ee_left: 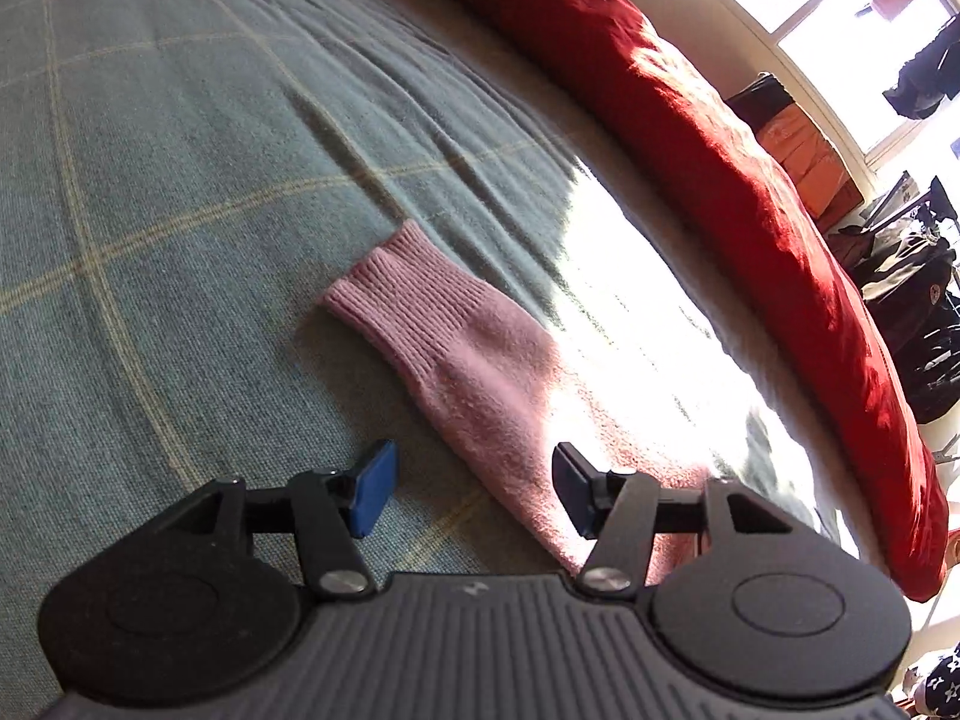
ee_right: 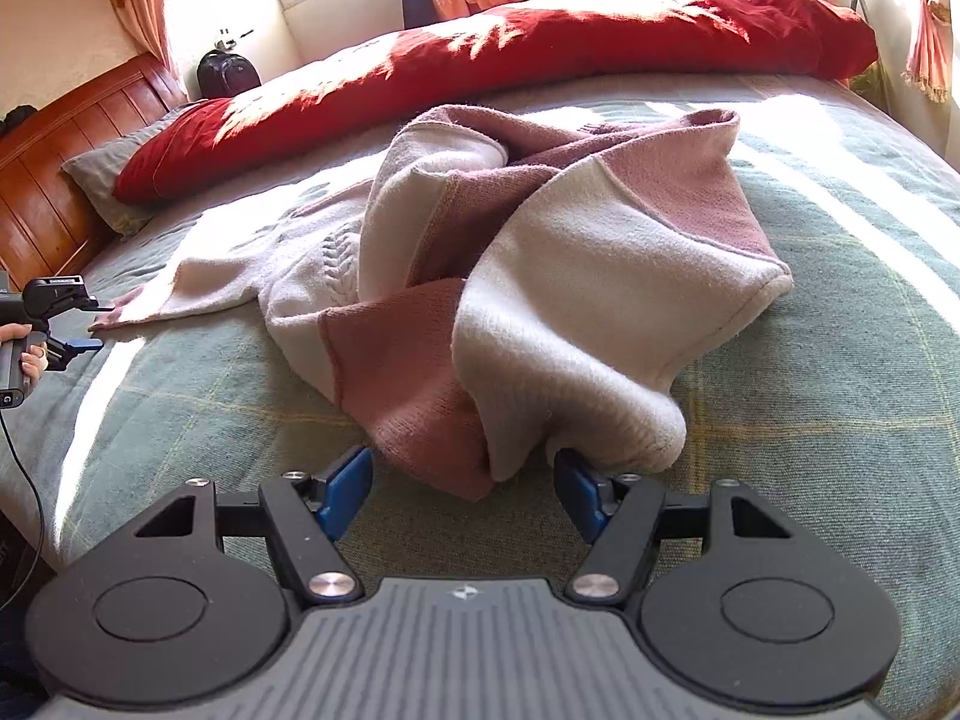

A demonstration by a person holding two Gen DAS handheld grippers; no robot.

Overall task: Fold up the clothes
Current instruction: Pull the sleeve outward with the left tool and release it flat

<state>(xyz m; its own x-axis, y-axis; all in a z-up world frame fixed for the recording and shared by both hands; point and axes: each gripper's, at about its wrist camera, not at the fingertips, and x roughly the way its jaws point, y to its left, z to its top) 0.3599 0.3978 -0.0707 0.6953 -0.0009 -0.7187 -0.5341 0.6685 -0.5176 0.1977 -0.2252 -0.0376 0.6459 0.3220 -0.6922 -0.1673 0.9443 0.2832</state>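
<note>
Your left gripper (ee_left: 474,489) sits low over the bed (ee_left: 180,240), jaws wide, nothing btwn the blue pads (ee_left: 375,489). The pink sleeve (ee_left: 456,354) of the sweater lies flat on the green checked bedcover, cuff end pointing away from you; the sleeve runs back under the right-hand pad, and from the left wrist cam you can't tell if that pad touches the knit or just hovers over it. Right of the sleeve the cover goes to white sun glare, and past that a long red pillow (ee_left: 750,222) lies along the far edge of the bed.

In the right wrist cam, your hand (ee_right: 27,354) w/ the left gripper shows at the left edge, just beside the sleeve tip. Wooden headboard (ee_right: 54,180) sits behind it, at the left end of the bed. The sweater (ee_right: 540,252), pink and cream blocks, is bunched in a heap mid-bed, in front of the red pillow, one sleeve trailing left.

Your right gripper (ee_right: 462,495) is at the heap's near edge, jaws wide, holding nothing. A pink fold hangs btwn the pads; the right-hand pad (ee_right: 579,492) is tucked under a cream fold, looks like contact
</note>
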